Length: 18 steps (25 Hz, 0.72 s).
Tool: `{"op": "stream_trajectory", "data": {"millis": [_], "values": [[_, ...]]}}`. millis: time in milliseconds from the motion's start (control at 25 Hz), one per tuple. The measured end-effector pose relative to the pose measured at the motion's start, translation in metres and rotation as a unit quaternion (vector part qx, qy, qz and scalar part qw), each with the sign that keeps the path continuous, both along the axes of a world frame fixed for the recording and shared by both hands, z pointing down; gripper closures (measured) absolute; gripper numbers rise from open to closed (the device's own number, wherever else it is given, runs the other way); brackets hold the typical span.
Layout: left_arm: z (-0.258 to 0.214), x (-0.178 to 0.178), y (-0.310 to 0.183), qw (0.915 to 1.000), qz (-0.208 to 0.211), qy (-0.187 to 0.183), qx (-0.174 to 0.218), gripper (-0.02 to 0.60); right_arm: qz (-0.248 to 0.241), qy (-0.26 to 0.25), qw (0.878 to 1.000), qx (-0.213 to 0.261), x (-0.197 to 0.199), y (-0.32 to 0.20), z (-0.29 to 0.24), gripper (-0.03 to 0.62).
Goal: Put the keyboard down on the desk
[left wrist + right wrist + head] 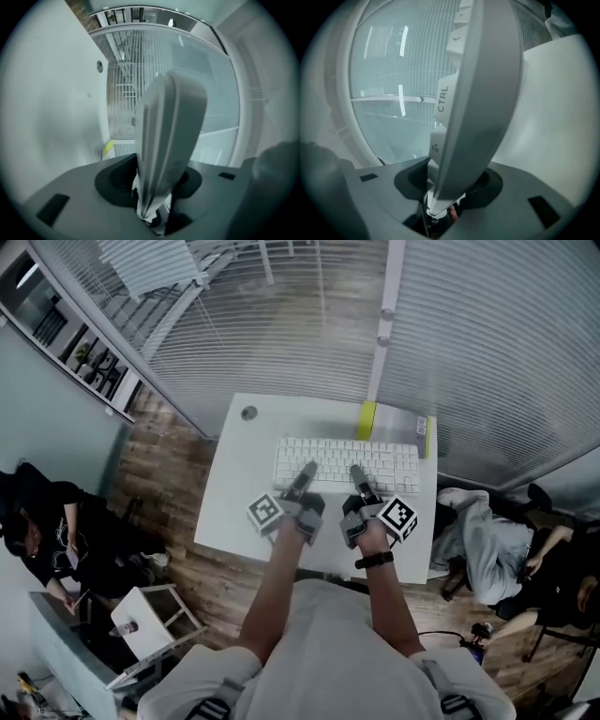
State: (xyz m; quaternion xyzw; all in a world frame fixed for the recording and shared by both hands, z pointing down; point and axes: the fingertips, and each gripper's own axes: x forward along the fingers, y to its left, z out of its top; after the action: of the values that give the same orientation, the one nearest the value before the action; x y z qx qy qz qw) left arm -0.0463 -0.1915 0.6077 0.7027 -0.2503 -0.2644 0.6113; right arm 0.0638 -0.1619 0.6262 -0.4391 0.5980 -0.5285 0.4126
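A white keyboard (347, 463) lies level over the middle of the white desk (239, 502); whether it rests on the top I cannot tell. My left gripper (307, 471) is shut on its near edge towards the left end. My right gripper (359, 474) is shut on the same edge further right. In the left gripper view the keyboard's edge (168, 126) runs out from between the jaws of the left gripper (152, 208). In the right gripper view the keyboard (483, 103), its CTRL key showing, is clamped in the right gripper (440, 201).
A box with a yellow end (394, 421) lies at the desk's back right, just behind the keyboard. A round cable hole (248, 412) is at the back left. Glass walls with blinds stand behind. People sit at the left (42, 521) and right (497, 540). A white stool (150, 615) stands nearby.
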Motion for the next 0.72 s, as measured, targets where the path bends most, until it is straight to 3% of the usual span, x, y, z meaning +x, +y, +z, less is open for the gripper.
{"op": "stream_trajectory", "data": {"millis": [160, 480, 720], "values": [[0.001, -0.005, 0.003, 0.9989, -0.004, -0.003, -0.046, 0.436, -0.006, 0.015, 0.999, -0.034, -0.001, 0.004, -0.019, 0.445], [-0.038, 0.0, -0.016, 0.9967, 0.0, -0.017, -0.079, 0.436, -0.024, 0.023, 0.996, -0.083, -0.001, -0.012, -0.05, 0.436], [-0.033, -0.001, -0.026, 0.9927, -0.01, -0.014, -0.119, 0.436, -0.033, 0.029, 0.992, -0.117, -0.003, -0.025, -0.045, 0.433]]}}
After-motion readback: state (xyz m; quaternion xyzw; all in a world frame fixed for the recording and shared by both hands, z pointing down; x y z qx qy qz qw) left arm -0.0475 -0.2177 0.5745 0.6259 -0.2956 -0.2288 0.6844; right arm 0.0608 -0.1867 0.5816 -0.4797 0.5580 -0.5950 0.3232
